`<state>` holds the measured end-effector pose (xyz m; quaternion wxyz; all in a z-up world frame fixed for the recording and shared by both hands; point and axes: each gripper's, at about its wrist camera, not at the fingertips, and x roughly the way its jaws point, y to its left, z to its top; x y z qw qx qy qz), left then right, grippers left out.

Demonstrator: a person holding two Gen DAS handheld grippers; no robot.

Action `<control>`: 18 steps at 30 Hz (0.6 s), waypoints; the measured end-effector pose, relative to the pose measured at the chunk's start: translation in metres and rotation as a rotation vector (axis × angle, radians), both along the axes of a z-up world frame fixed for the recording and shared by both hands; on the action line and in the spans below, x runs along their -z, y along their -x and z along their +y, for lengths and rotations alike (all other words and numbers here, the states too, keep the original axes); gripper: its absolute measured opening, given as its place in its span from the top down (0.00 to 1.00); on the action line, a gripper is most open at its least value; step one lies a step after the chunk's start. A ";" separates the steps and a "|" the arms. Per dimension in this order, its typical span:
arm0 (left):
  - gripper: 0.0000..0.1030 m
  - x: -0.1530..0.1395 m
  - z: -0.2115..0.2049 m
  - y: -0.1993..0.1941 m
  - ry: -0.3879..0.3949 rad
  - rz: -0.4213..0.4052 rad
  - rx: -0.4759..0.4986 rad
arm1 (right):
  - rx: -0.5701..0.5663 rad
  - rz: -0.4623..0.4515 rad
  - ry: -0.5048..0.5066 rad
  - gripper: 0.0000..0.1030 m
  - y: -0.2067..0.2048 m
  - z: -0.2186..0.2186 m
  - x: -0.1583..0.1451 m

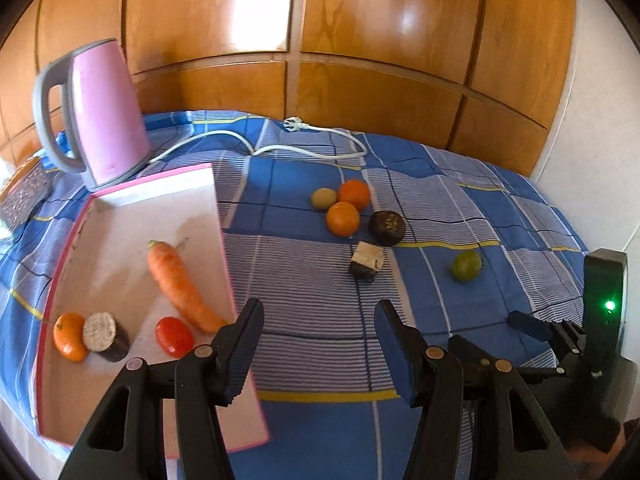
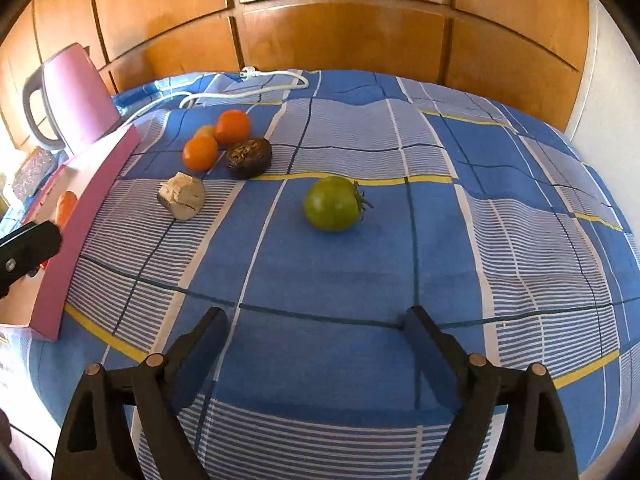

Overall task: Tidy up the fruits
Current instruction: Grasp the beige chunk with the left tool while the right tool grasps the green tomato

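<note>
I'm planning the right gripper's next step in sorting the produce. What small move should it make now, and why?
Probably ease the right gripper forward and down toward the green tomato. Its jaws stand wide and empty, and the tomato lies alone on the checked cloth straight ahead of them, apart from the other fruit, while the pink tray already holds several pieces.

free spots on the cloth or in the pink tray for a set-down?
Bare cloth: the near stretch ahead of the right tool, below the green tomato, and everything right of it. Tray: its far half, beyond the carrot, is bare. Crowded: the orange cluster and the tray's near corner.
</note>
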<state>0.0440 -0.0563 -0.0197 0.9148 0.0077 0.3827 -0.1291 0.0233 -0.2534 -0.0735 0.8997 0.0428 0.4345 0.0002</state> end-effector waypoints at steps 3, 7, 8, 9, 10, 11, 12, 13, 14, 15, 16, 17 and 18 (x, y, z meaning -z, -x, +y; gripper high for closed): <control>0.44 0.004 -0.006 -0.007 -0.002 0.015 0.012 | 0.001 -0.004 -0.001 0.20 0.001 -0.003 -0.003; 0.44 0.010 -0.014 -0.018 0.003 0.037 0.021 | 0.027 -0.020 -0.075 0.29 0.000 -0.017 -0.009; 0.44 0.011 -0.016 -0.021 0.001 0.039 0.024 | 0.029 -0.024 -0.077 0.29 -0.002 -0.018 -0.011; 0.43 0.012 -0.018 -0.023 -0.002 0.041 0.027 | 0.031 -0.033 -0.076 0.29 -0.003 -0.019 -0.013; 0.43 0.014 -0.021 -0.025 -0.005 0.044 0.031 | 0.030 -0.041 -0.074 0.29 -0.005 -0.020 -0.014; 0.43 0.016 -0.025 -0.029 -0.008 0.048 0.035 | 0.031 -0.048 -0.076 0.30 -0.007 -0.020 -0.015; 0.43 0.017 -0.028 -0.031 -0.008 0.051 0.039 | 0.032 -0.051 -0.073 0.31 -0.009 -0.020 -0.015; 0.41 0.019 -0.031 -0.035 -0.008 0.054 0.043 | 0.031 -0.052 -0.070 0.31 -0.013 -0.020 -0.015; 0.39 0.019 -0.033 -0.037 -0.009 0.054 0.045 | 0.029 -0.050 -0.068 0.32 -0.018 -0.021 -0.015; 0.36 0.020 -0.035 -0.039 -0.010 0.053 0.046 | 0.027 -0.048 -0.064 0.32 -0.021 -0.021 -0.015; 0.36 0.021 -0.037 -0.042 -0.010 0.053 0.046 | 0.025 -0.048 -0.059 0.32 -0.026 -0.021 -0.015; 0.36 0.023 -0.039 -0.045 -0.009 0.054 0.047 | 0.023 -0.047 -0.051 0.35 -0.030 -0.020 -0.014; 0.36 0.024 -0.041 -0.048 -0.010 0.054 0.047 | 0.021 -0.046 -0.040 0.38 -0.035 -0.020 -0.013</control>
